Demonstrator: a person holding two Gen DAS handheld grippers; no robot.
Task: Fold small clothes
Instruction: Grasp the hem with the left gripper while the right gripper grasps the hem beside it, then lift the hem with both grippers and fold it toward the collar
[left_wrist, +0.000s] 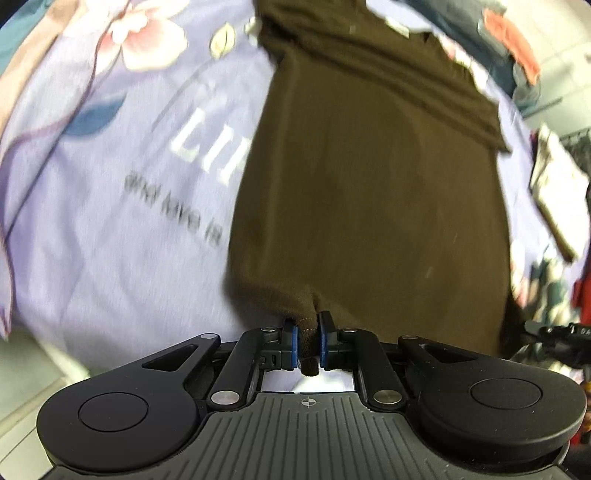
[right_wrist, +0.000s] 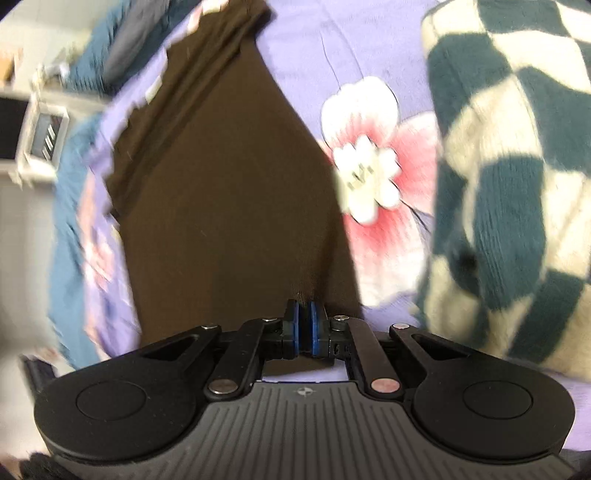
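You have one garment (left_wrist: 369, 184) in front of you, a plain dark brown knit piece spread mostly flat on the lilac flowered bedspread (left_wrist: 110, 240). Its near hem is gathered into a small pucker at two places, each pinched between blue pads (left_wrist: 291, 343), and the cloth runs away from you, narrowing toward its far end. At that far end you can see lengthwise folds or creases; motion blur hides finer detail, so its exact cut cannot be told.
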